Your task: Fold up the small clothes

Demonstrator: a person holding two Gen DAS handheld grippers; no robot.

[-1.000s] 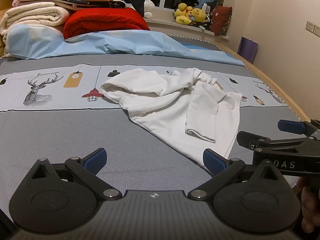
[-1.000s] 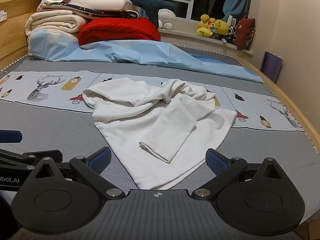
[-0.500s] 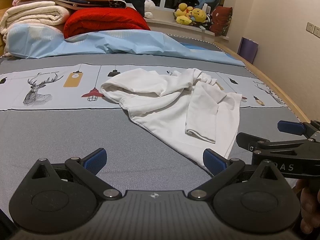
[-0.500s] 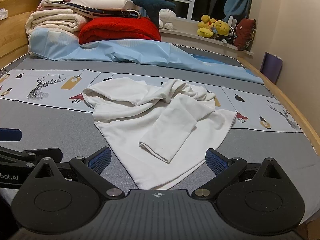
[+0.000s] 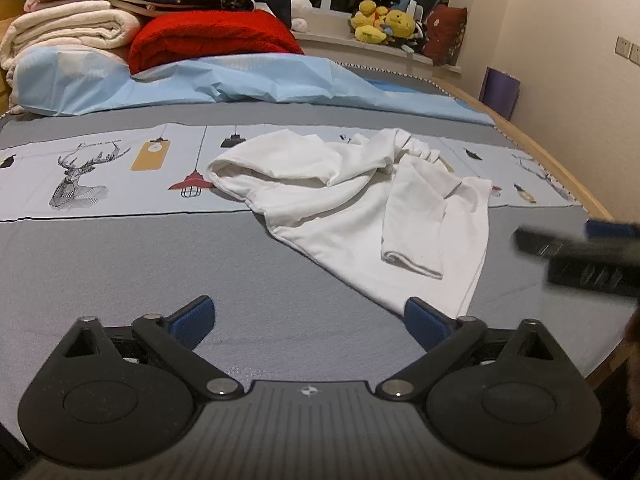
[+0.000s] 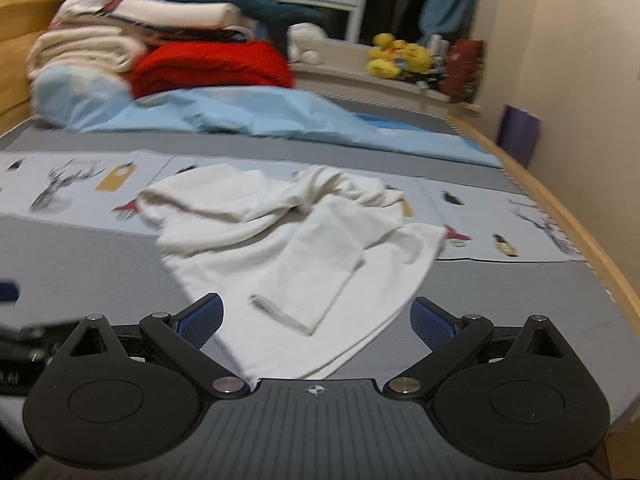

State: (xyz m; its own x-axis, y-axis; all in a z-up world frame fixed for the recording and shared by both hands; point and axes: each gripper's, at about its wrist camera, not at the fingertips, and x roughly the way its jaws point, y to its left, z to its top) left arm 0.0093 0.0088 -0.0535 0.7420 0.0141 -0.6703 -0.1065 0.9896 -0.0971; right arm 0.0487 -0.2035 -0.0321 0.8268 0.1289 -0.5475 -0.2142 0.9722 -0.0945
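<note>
1. Bedroom. You're over a bed (image 5: 120, 264) with a grey cover and a pale printed band (deer, lamps) running across it ahead of both grippers.
2. Far end, beyond the band: light blue sheet (image 5: 248, 84), a red blanket (image 5: 208, 40) on it, and a stack of folded cream bedding (image 5: 68, 28) to the left of the red one. Yellow plush toys (image 5: 380, 24) sit on the sill at far right.
3. White garment (image 5: 352, 208) lies crumpled on the cover, ahead and to the right of your left gripper (image 5: 310, 316). One sleeve is folded over the body; the nearest hem corner ends just beside the right fingertip of that gripper.
4. Left gripper: fingers spread wide, nothing between them, low over bare grey cover.
5. From your right gripper (image 6: 318, 316), the garment (image 6: 288, 248) is dead ahead; its near hem runs down between the two fingers and under the gripper body. Can't tell if a pad touches the cloth.
6. Right gripper: fingers spread wide, not clamped on anything. That view is motion-blurred.
7. Your right gripper also shows blurred at the right edge of the left view (image 5: 580, 256), beside the garment.
</note>
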